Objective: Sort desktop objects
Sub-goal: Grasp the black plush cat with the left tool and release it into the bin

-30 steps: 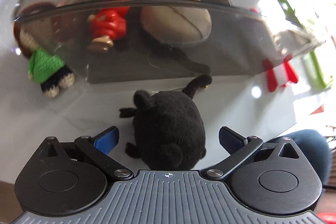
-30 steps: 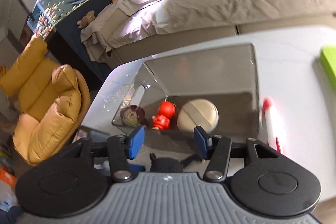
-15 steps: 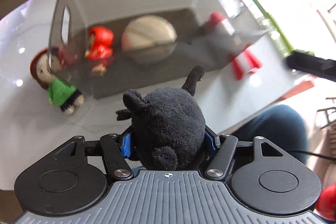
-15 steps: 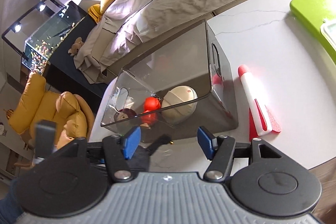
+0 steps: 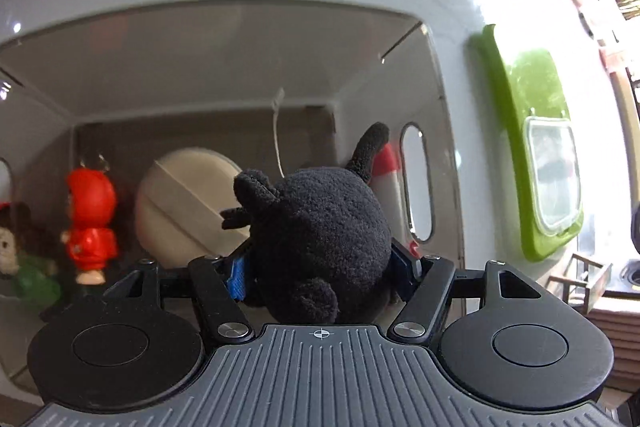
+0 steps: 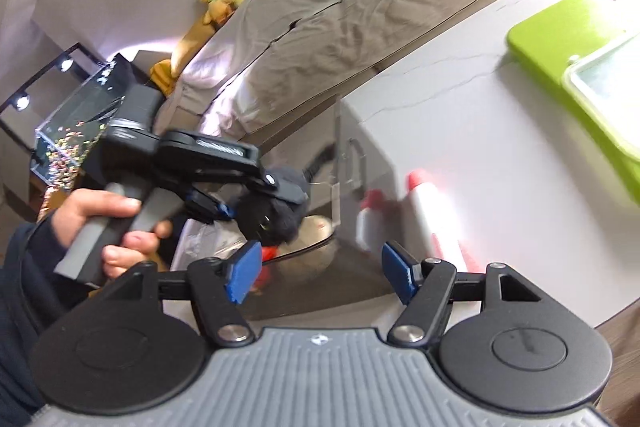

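We see left gripper clamped on black plush cat, blue pads pressed into its sides, held over open top of smoky clear bin. Beyond plush, inside bin: beige round case, red figurine to left. Red-white toy rocket outside bin, right. Our right gripper wide open, holding nothing, above worktop. Green box far right.

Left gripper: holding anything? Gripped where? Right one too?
The left gripper is shut on the black plush toy, blue pads squeezing the two sides of its round body. The right gripper is open, holding nothing.
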The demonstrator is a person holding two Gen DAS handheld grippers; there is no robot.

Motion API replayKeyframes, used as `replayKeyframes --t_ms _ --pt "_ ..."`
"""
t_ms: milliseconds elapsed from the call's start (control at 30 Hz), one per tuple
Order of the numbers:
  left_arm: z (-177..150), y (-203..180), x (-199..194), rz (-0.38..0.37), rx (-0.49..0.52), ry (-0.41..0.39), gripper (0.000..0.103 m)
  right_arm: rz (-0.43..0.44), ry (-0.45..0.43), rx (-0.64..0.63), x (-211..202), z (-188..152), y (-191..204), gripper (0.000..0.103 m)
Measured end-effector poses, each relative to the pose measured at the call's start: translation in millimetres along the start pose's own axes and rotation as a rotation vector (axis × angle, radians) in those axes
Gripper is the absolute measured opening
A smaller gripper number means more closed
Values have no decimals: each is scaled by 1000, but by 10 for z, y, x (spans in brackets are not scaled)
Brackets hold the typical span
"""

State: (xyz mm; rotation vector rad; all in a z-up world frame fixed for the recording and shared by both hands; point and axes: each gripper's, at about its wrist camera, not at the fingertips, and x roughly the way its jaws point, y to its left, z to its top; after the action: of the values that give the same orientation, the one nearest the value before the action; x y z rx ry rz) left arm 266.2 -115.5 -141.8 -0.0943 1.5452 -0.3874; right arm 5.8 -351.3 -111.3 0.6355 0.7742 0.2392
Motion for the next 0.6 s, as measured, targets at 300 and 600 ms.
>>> replayKeyframes --t_ms 300,600 --pt "62 181 445 -66 -73 155 92 -176 8 -77 313 143 -312 78" --pt "-195 316 -543 -50 3 -73 94 -331 191 -321 1340 328 -153 71"
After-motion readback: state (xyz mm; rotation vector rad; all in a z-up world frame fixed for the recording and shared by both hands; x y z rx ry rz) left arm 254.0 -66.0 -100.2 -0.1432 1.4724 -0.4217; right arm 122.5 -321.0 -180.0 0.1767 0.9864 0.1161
